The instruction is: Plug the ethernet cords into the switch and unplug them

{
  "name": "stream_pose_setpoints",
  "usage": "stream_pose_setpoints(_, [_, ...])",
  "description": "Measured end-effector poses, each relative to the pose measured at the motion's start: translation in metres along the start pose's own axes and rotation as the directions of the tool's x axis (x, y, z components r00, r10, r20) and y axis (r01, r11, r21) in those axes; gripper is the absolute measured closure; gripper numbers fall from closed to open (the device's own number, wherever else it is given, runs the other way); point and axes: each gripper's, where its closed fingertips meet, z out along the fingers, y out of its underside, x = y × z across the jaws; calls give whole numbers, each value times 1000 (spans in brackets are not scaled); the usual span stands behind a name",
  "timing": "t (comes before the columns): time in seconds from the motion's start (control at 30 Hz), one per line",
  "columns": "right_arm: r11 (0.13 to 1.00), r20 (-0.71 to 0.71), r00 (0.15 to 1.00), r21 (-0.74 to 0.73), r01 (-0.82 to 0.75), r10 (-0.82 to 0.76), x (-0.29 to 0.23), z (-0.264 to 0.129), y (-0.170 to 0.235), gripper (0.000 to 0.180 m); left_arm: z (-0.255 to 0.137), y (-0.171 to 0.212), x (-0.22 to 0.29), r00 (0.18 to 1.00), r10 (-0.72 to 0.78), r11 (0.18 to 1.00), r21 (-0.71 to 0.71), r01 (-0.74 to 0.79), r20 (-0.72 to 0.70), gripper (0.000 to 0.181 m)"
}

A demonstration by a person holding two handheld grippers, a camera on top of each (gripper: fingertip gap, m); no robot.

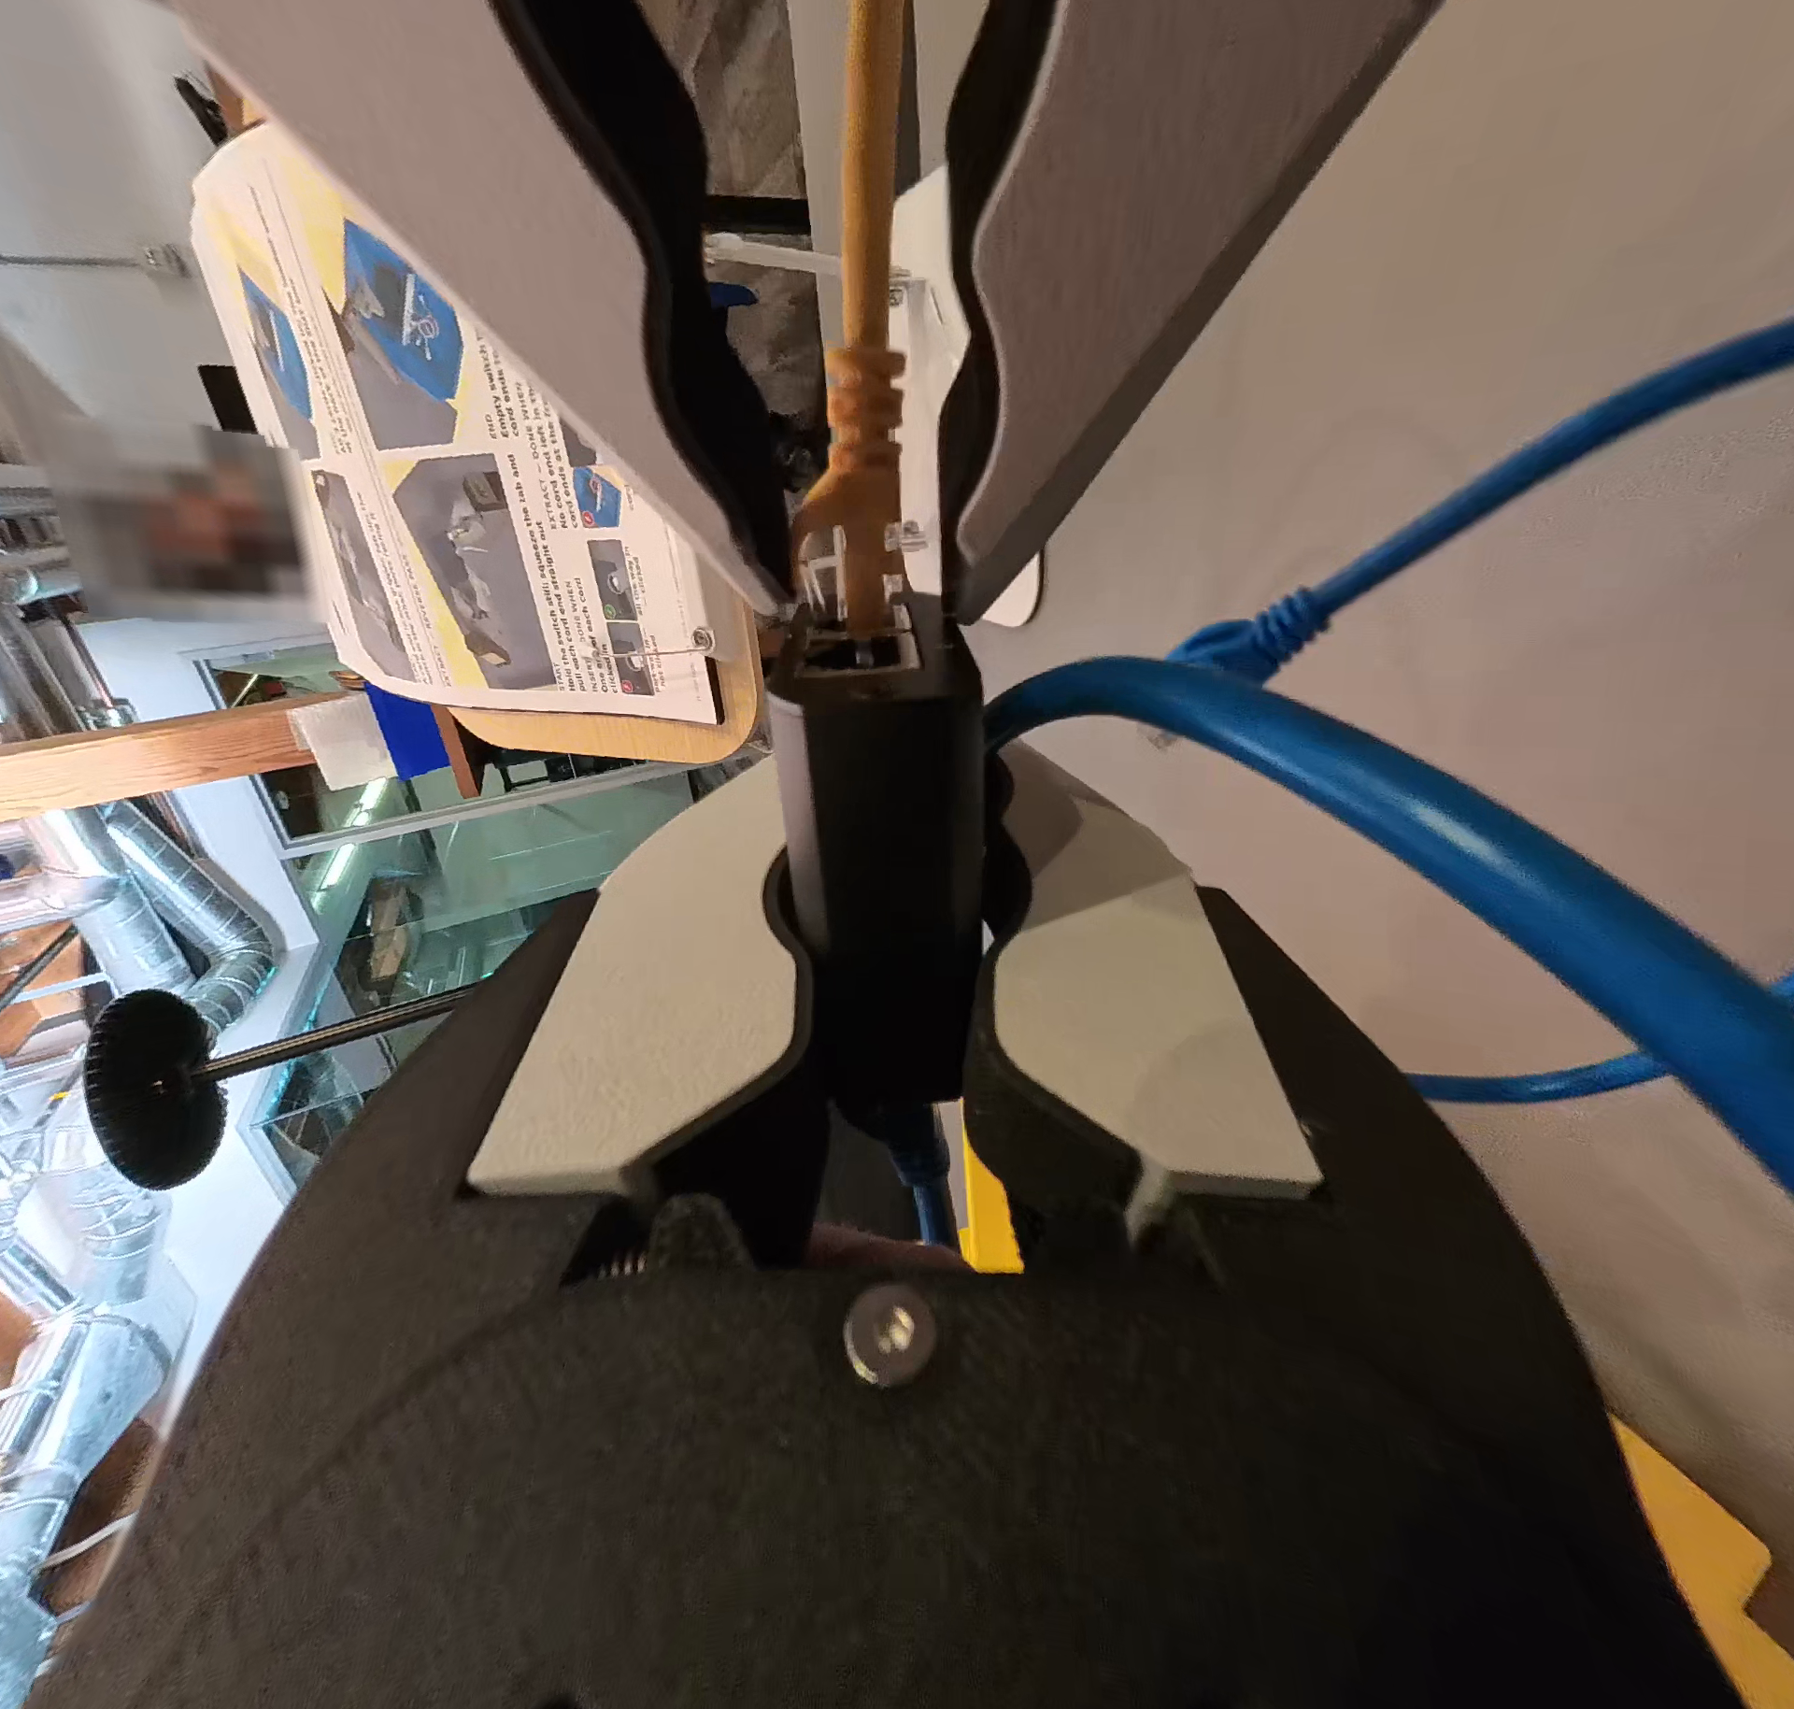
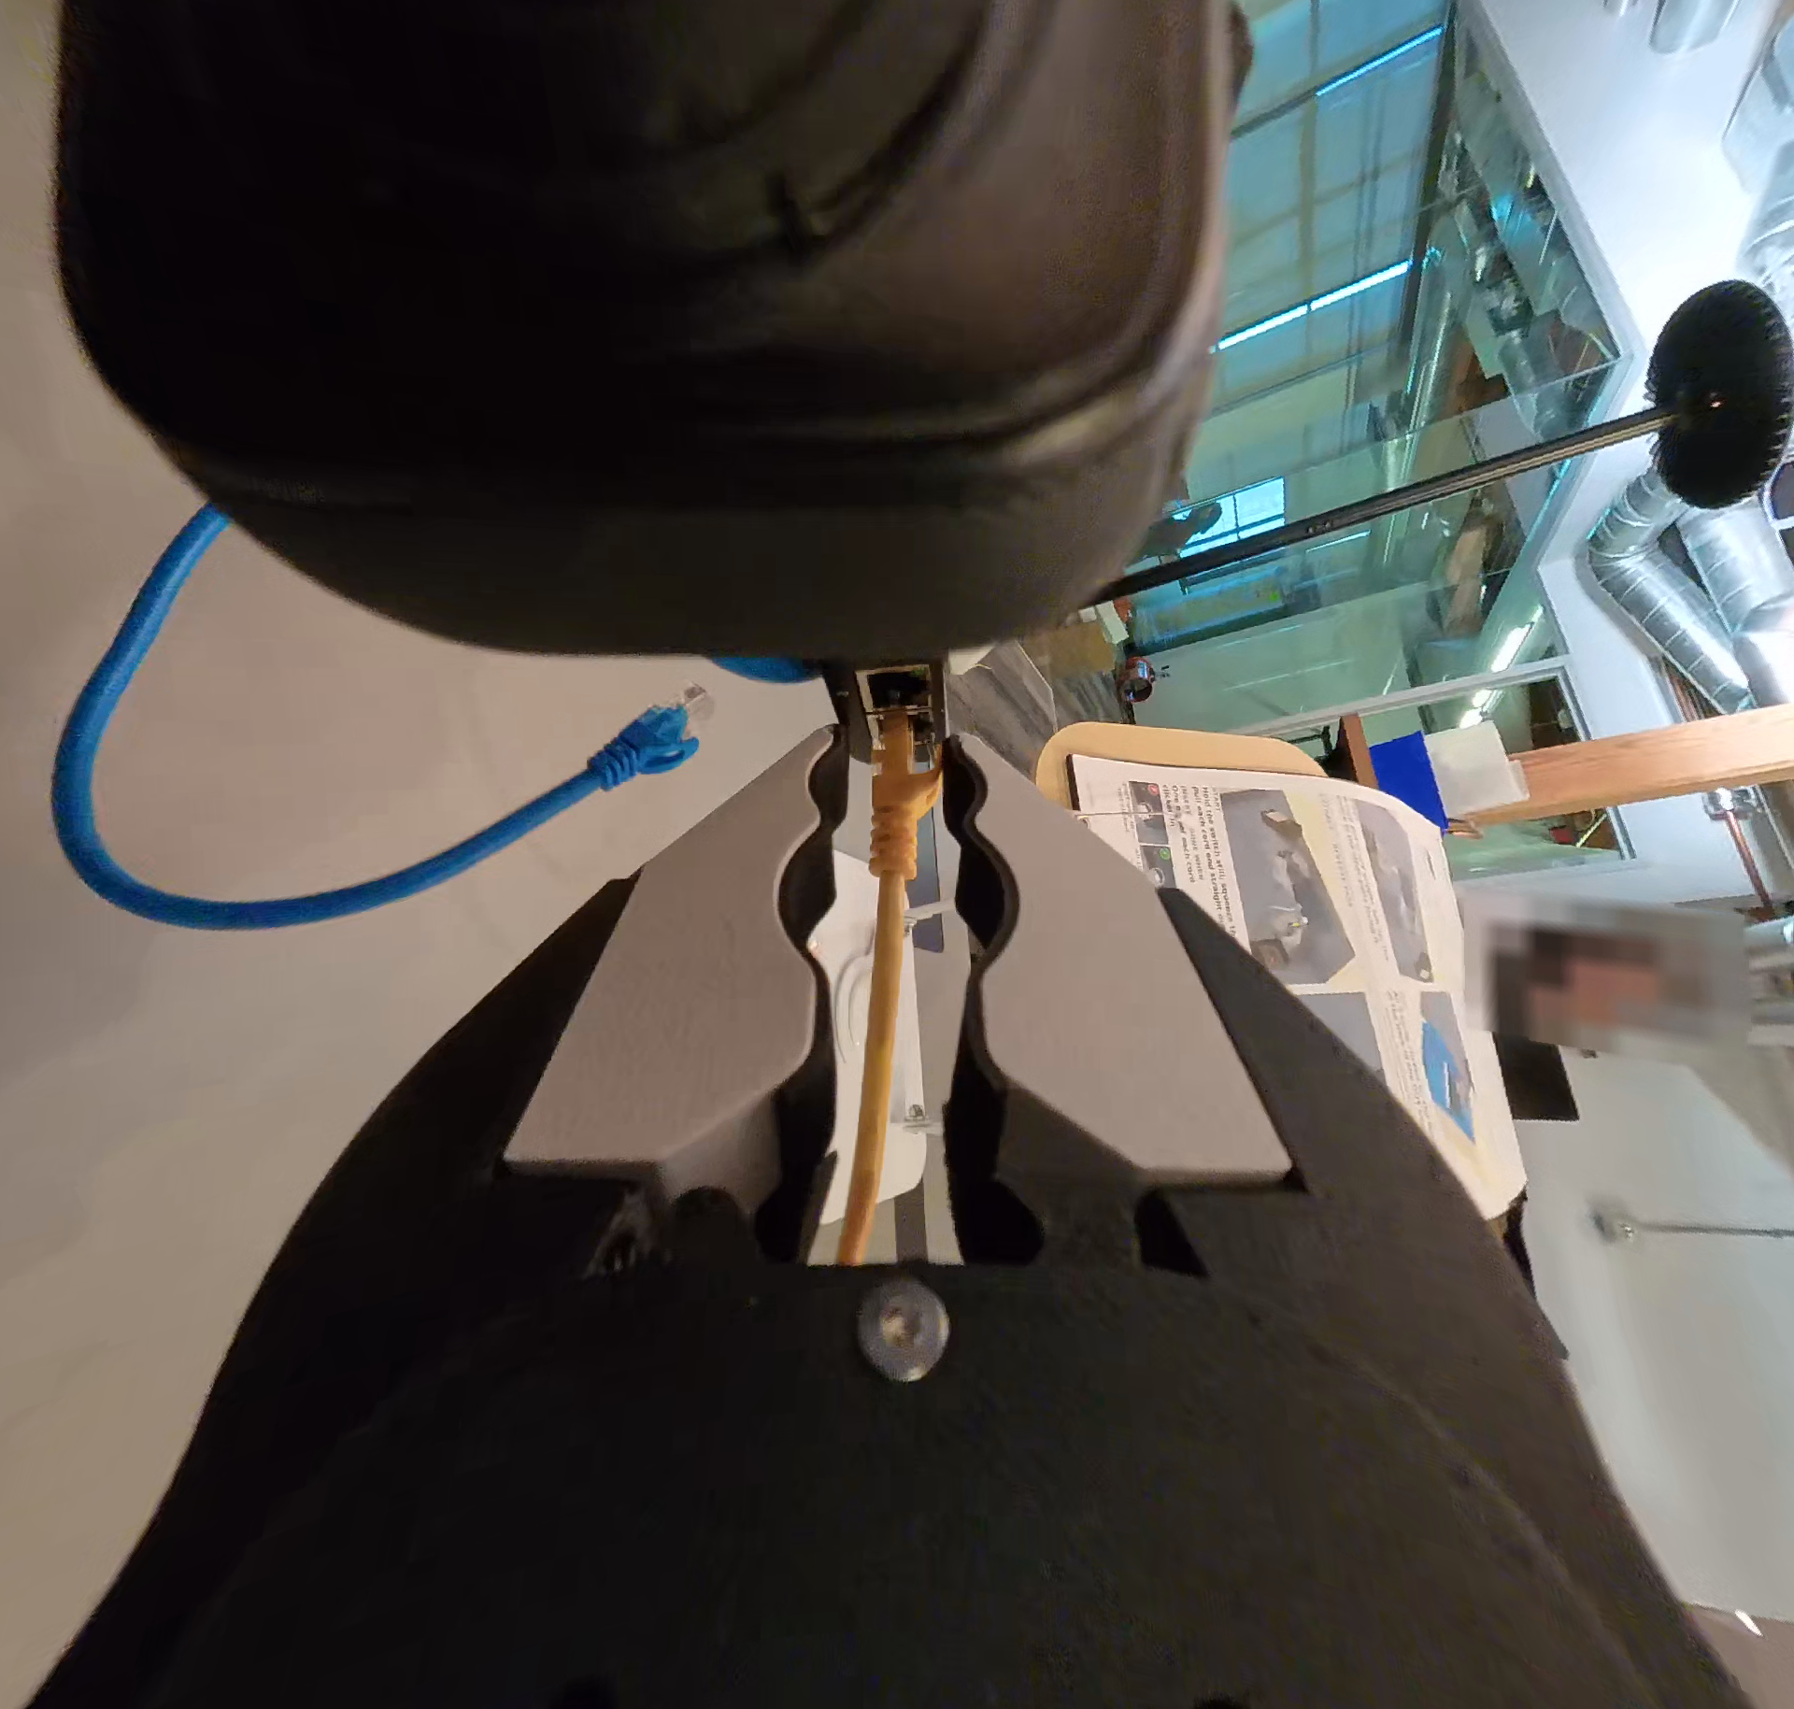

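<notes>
1. Starting at the left of the left wrist view, a printed instruction sheet (image 1: pixel 466 459) lies on a wooden board (image 1: pixel 621 740), with blurred shelving and silver ducting behind it.
2. At the centre of that view, the left hand-held gripper (image 1: pixel 888 963) pinches the black switch (image 1: pixel 879 837) between its fingers, the port end pointing away from the camera.
3. An orange ethernet cord (image 1: pixel 869 235) comes in from the top, and its clear plug sits at the switch's port; how deep it is seated cannot be told.
4. The right hand-held gripper (image 1: pixel 859 595) faces the camera from above, its grey fingers (image 1: pixel 544 303) flanking the orange plug with the tips close on either side.
5. To the right, a blue ethernet cord (image 1: pixel 1456 847) loops over the pale counter (image 1: pixel 1456 400) and passes behind the switch.
6. In the right wrist view, the blue cord (image 2: pixel 243 895) curves across the counter (image 2: pixel 291 1128) at the left, and its free plug lies loose, well apart from the switch.
7. At the centre, the right hand-held gripper (image 2: pixel 888 750) has its tips pressed in around the orange cord (image 2: pixel 879 1031) just behind the plug, at the switch (image 2: pixel 898 692).
8. Above, the body of the left hand-held gripper (image 2: pixel 631 303) fills the frame.
9. To the right lie the sheet (image 2: pixel 1311 905) and board (image 2: pixel 1165 740).
</notes>
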Motion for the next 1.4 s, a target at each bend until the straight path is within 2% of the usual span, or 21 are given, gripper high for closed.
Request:
stream_pose_setpoints(0.2, [999,25,999,-34,32,-31,-1,-2,3,171,-1,-4,1,1000,2,1000,5,-2,-16,151])
stream_pose_setpoints(0.33, [996,97,995,-72,44,-37,-8,-3,5,173,0,-6,8,998,1,1000,-5,-1,-63,151])
stream_pose_setpoints(0.47, [991,129,991,-121,62,-46,-7,-2,10,173,3,-7,11,992,-59,998,1,60,-111,151])
stream_pose_setpoints(0.57, [991,121,993,-132,19,-2,0,-7,12,173,2,-9,7,988,-99,995,8,101,-121,152])
stream_pose_setpoints(0.63, [980,102,995,-198,2,18,7,-17,30,173,4,16,-5,991,-111,991,-78,105,-78,151])
stream_pose_setpoints(0.67, [980,87,994,-193,-46,64,11,-24,34,173,4,25,-9,983,-158,985,-82,151,-90,151])
stream_pose_setpoints(0.8, [968,53,982,-189,-168,181,29,-46,31,172,-7,37,-24,988,-145,988,-67,142,-44,151])
stream_pose_setpoints(0.93, [943,-20,960,-179,-280,281,70,-90,35,172,-9,48,-20,983,-181,982,-54,179,-35,151])
stream_pose_setpoints(1.17, [849,-250,859,-186,-495,446,138,-221,73,172,-11,65,1,961,-271,962,-63,267,-51,151])
stream_pose_setpoints(1.27, [799,-343,832,-277,-534,437,135,-271,99,172,-12,63,9,956,-286,958,-55,283,-63,151])
stream_pose_setpoints(1.4, [704,-452,806,-423,-571,383,111,-314,137,172,-8,61,19,948,-305,952,-49,302,-93,151])
